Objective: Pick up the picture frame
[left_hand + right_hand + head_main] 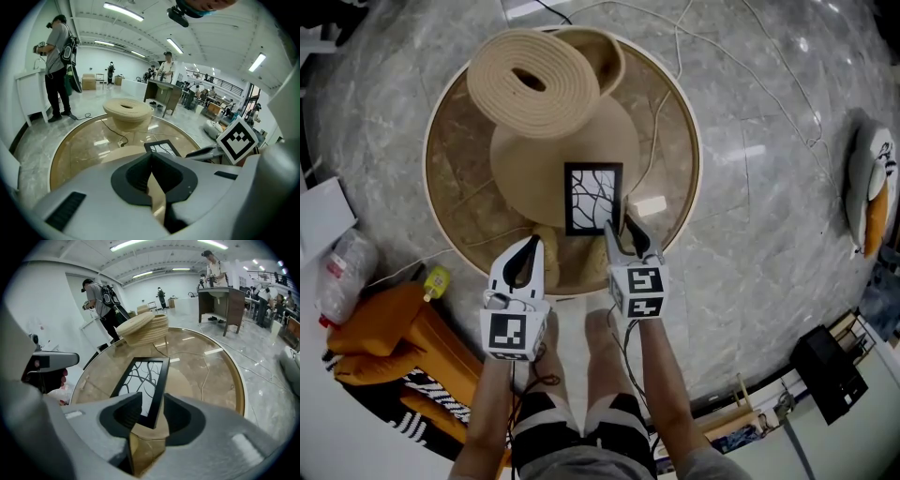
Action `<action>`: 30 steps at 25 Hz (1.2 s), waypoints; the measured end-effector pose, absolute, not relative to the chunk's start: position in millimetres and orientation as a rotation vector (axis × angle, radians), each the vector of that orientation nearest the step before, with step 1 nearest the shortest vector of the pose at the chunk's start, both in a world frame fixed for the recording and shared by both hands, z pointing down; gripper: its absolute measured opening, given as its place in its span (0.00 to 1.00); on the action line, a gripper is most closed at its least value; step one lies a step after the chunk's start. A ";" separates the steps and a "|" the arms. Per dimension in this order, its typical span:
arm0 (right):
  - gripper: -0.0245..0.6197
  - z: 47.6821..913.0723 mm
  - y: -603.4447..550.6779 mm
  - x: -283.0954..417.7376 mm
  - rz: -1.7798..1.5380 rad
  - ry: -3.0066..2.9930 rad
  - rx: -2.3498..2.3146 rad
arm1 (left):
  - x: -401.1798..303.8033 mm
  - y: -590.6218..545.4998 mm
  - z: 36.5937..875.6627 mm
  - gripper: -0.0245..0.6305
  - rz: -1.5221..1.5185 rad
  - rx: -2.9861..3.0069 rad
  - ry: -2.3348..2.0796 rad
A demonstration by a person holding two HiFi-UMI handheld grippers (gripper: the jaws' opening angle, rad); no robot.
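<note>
In the head view the picture frame [592, 199], black-edged with a branching pattern, lies flat near the middle of the round table [694, 141], its long axis running from near to far. A coiled beige roll [534, 80] sits well beyond it at the far left. The right gripper [623, 234] reaches the frame's near right corner, while the left gripper [525, 258] hangs at the table's near edge, left of the frame and apart from it; the right one is clearly the nearer. In the left gripper view the left gripper [151, 161] has its jaws closed tip to tip with nothing between them, and the frame [161, 147] lies ahead and slightly to the right. In the right gripper view the right gripper [151, 401] has its jaws spread, straddling the near right corner of the frame [140, 380]. A gap shows beside the right jaw, so I judge it not yet clamped. The frame's long edge runs straight away from the jaws, so closing them would pinch the right rail across its width.
</note>
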State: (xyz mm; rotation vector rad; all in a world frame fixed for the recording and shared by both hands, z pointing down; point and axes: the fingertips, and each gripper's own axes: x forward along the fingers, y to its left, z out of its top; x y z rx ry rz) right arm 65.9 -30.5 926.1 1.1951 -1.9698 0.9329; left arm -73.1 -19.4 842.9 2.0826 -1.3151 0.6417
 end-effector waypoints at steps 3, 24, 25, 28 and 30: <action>0.26 934.3 -31.4 66.0 0.946 -1.949 1.194 | -72.6 -20.0 845.1 0.06 0.643 2.074 -1.311; 0.15 950.2 -30.5 66.8 1.031 -1.846 1.165 | -83.8 -24.3 858.7 0.06 0.676 2.061 -1.297; 0.14 950.0 -30.7 66.0 1.026 -1.846 1.161 | -84.2 -24.4 858.9 0.07 0.678 2.060 -1.297; 0.14 949.1 -32.1 64.3 1.014 -1.851 1.155 | -85.7 -26.5 857.5 0.06 0.683 2.066 -1.297; 0.14 947.7 -33.1 64.4 1.014 -1.860 1.164 | -87.0 -28.7 855.3 0.06 0.683 2.070 -1.301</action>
